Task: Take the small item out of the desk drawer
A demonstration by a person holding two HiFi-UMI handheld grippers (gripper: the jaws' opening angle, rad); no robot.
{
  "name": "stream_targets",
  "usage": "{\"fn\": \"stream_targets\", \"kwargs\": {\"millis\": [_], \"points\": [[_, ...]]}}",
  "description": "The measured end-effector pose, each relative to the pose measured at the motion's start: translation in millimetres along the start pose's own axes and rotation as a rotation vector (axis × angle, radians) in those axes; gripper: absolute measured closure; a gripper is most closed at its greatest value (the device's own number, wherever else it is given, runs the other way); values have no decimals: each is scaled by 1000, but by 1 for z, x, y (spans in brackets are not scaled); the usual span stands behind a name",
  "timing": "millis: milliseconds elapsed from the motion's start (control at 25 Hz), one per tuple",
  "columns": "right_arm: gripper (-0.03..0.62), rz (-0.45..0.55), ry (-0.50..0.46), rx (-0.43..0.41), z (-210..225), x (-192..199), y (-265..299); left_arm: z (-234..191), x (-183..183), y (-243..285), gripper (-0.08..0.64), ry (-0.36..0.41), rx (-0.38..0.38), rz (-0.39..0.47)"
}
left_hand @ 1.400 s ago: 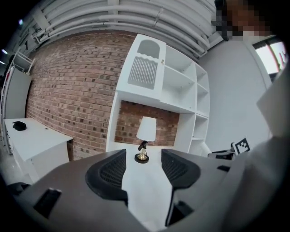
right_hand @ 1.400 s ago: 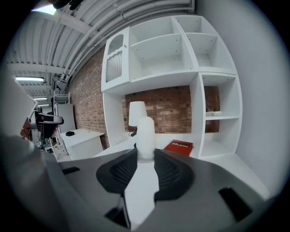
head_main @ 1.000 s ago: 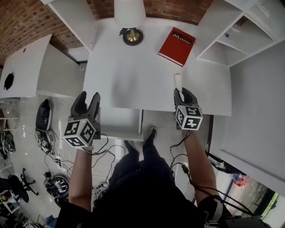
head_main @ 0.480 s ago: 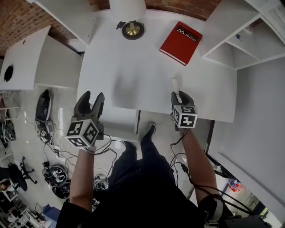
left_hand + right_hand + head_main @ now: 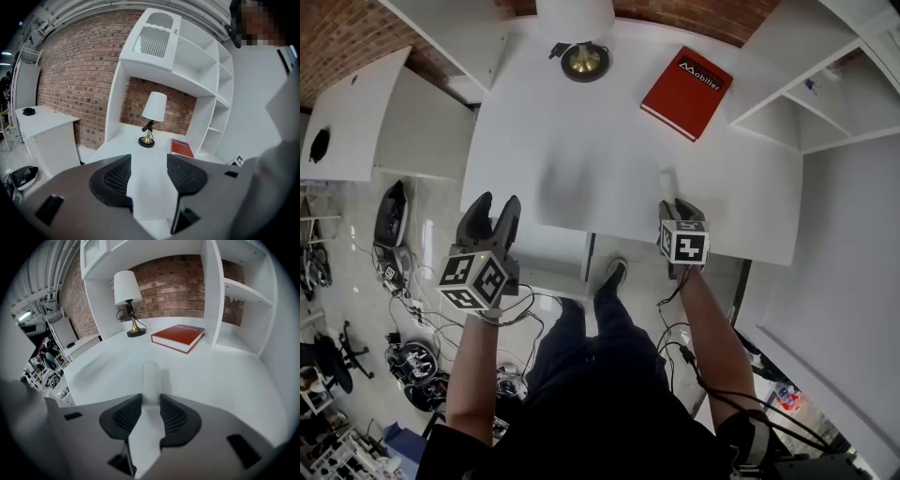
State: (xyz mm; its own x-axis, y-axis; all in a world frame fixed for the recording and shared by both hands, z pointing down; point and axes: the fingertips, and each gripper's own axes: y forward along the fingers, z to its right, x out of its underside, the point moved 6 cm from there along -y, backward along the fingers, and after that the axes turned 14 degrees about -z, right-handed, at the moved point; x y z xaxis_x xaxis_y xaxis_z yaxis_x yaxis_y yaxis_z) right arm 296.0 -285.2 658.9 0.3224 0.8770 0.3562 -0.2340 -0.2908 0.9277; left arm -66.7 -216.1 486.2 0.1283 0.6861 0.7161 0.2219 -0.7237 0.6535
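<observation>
A small white stick-shaped item [image 5: 151,376] lies on the white desk top [image 5: 581,159] near its front edge, its near end between my right gripper's [image 5: 151,401] dark pads. The pads still touch its sides while the jaws are opening. In the head view the same item [image 5: 668,183] pokes out ahead of the right gripper [image 5: 676,208]. The white drawer [image 5: 553,255] stands pulled out below the desk's front edge. My left gripper [image 5: 493,208] hangs open beside the drawer's left end, with nothing between its fingers [image 5: 115,176].
A red book [image 5: 687,91] lies at the back right of the desk, and a brass-footed lamp [image 5: 578,58] stands at the back middle. White shelves [image 5: 806,103] rise on the right. A second white desk [image 5: 356,131] and floor cables [image 5: 412,356] are to the left.
The head view has shifted a little. Both grippers stay in about the same places, and the white item is still between the right jaws.
</observation>
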Motion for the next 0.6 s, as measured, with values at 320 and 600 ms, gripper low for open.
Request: {"fn": "stream_targets", "kwargs": {"millis": [320,600], "points": [[396,22,4,20,1,-2,-3,-1,5,1,330,8,7,-17],[416,194,57,62,6,-20,-44,-1,-8,-5,331,51,24,0]]}}
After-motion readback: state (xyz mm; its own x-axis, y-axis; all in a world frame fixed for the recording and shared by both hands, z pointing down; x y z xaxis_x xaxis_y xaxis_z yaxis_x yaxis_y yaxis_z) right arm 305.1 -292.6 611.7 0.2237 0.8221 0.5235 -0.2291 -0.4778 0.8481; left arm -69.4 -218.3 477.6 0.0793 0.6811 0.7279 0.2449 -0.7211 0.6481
